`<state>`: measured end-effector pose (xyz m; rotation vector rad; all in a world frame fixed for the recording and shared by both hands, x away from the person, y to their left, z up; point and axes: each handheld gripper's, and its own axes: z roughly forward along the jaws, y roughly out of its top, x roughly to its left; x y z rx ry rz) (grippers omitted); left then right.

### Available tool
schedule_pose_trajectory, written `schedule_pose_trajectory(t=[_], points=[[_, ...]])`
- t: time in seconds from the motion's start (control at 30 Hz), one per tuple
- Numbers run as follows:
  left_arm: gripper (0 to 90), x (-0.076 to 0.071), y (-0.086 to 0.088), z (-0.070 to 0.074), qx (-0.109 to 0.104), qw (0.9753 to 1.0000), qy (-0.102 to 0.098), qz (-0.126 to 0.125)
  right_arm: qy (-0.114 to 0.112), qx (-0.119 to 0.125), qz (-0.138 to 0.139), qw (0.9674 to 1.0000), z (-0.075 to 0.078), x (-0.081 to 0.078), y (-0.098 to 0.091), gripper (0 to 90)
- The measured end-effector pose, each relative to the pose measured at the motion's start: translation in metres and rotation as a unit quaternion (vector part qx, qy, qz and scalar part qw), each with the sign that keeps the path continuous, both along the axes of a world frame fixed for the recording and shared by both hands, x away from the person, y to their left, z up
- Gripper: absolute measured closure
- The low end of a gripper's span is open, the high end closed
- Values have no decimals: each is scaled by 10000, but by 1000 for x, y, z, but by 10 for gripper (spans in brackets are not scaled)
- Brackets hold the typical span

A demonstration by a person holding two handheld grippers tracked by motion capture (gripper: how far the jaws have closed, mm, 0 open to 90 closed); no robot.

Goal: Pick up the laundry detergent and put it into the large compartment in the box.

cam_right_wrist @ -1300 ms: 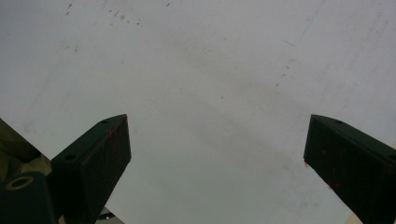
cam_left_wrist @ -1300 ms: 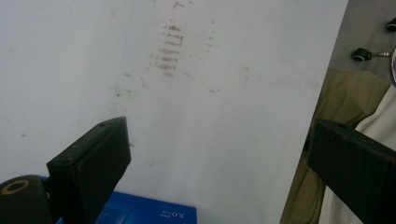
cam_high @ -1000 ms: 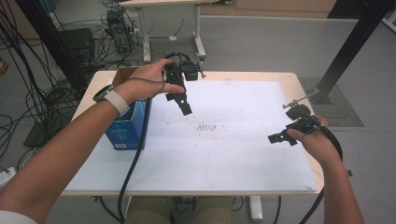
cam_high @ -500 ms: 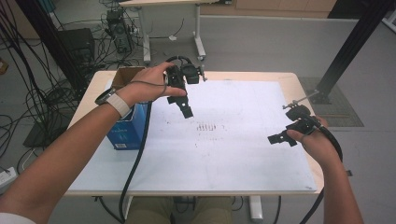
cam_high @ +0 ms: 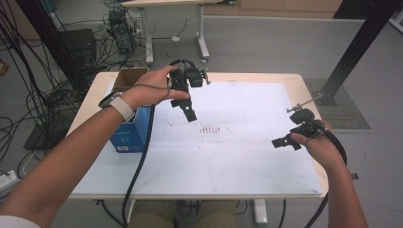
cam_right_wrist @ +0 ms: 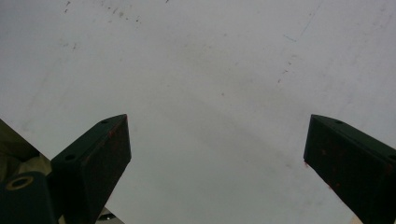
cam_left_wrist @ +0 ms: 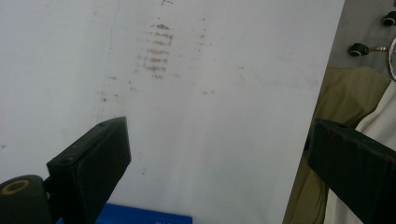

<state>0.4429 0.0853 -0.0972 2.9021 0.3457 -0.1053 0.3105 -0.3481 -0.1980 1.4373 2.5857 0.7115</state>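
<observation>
My left gripper is held above the back left of the white table, its jaws pointing down and toward the person. In the left gripper view it stands open, nothing between the jaws, over the white sheet with faint brown marks. My right gripper hovers near the table's right edge, pointing left. In the right gripper view it is open too, with bare white surface under it.
A blue box stands at the table's left side, with an open cardboard box behind it. A blue edge shows in the left gripper view. Faint marks dot the table's middle. Cables lie on the floor at left.
The left hand has lifted its gripper slightly and moved it back toward the table's far edge. The right gripper has stayed in place.
</observation>
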Motion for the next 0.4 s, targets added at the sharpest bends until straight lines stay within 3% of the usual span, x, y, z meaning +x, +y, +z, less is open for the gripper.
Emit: schedule_pose_trajectory(t=[0.4], points=[[65, 1, 3, -2, -46, 10000, 27, 69, 7, 27, -10, 10000, -2, 0, 0, 73]])
